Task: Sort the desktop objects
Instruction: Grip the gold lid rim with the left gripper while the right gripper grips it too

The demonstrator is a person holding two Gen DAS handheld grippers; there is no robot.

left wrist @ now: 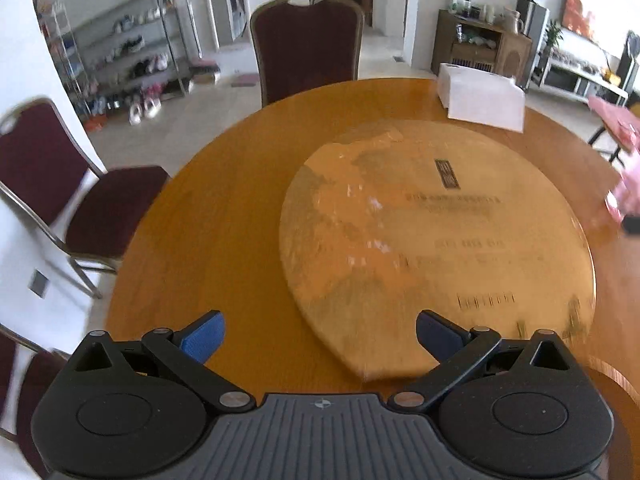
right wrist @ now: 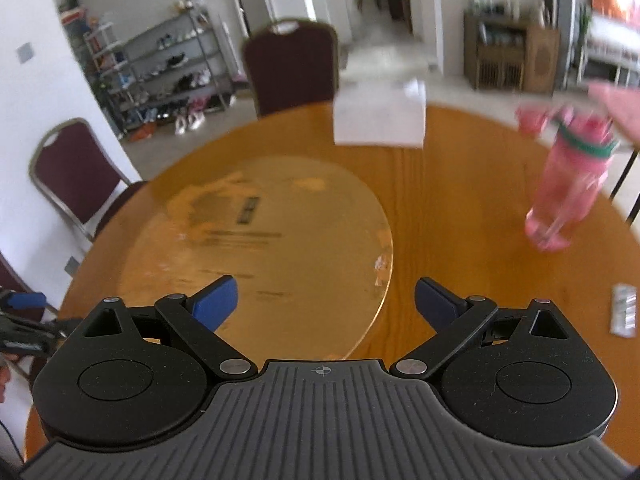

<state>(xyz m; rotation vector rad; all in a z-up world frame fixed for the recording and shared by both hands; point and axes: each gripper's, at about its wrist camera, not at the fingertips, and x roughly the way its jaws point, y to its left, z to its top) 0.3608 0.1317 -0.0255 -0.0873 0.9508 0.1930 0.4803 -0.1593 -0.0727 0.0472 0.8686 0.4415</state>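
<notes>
A pink water bottle [right wrist: 568, 184] with a green band stands tilted on the round wooden table [right wrist: 460, 208], far right of my right gripper [right wrist: 325, 304], which is open and holds nothing. A white box [right wrist: 380, 114] sits at the table's far side. A small silvery packet [right wrist: 623, 314] lies at the right edge. In the left wrist view my left gripper [left wrist: 320, 336] is open and holds nothing, above the glass turntable [left wrist: 432, 240]. The white box [left wrist: 482, 96] is far right, and a blurred pink shape [left wrist: 626, 196] shows at the right edge.
Dark red chairs [left wrist: 306, 44] ring the table, with another chair [right wrist: 76, 172] at left. A shoe rack [left wrist: 132, 52] lines the far wall and a wooden cabinet [right wrist: 512, 56] stands at the back right. A pink cloth-like thing [right wrist: 618, 110] hangs over the bottle.
</notes>
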